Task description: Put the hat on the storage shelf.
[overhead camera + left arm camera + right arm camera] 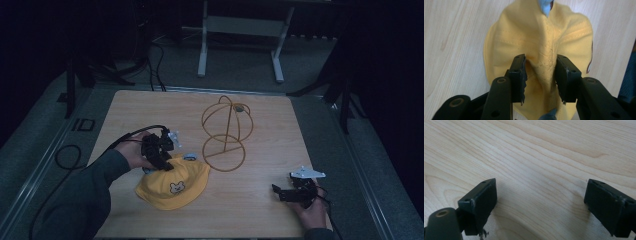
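Yellow cap (172,184) lying near-left on the wooden table (260,200), soft and creased, with a small bear face on the front and light-blue trim. Left gripper (541,75) pinching a raised fold of its fabric. Right gripper (540,202) near-right, well apart, jaws spread wide over bare wood.

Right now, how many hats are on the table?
1. The yellow hat lies near the front left of the table, beside the wire stand. The left tool pinches a fold of its cloth. Nothing else on the table looks like a hat.
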Motion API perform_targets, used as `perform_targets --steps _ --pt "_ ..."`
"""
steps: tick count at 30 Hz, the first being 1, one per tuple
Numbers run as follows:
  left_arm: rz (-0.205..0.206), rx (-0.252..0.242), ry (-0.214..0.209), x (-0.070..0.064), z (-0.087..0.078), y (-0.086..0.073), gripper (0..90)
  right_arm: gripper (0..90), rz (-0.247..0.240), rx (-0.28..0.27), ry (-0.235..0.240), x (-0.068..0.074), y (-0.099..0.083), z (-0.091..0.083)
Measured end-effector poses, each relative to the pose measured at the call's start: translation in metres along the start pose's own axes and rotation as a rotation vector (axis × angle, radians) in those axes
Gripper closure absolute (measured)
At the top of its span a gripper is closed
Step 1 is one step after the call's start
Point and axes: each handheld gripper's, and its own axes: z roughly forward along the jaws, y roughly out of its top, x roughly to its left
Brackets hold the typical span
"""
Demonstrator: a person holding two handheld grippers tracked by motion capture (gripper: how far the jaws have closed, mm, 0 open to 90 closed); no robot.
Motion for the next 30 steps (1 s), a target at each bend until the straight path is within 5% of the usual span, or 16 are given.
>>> perform_targets --steps 8,15,30 --pt "0.043 0.026 0.016 -0.004 0.000 0.002 80.6 11.1 0.002 0.000 0.000 0.000 0.000 0.000" --pt "0.052 0.039 0.042 -0.003 -0.004 0.000 82.8 11.1 0.002 0.000 0.000 0.000 0.000 0.000" --pt "0.024 -0.011 0.137 0.003 -0.023 -0.004 82.6 11.1 -0.001 0.000 0.000 0.000 0.000 0.000"
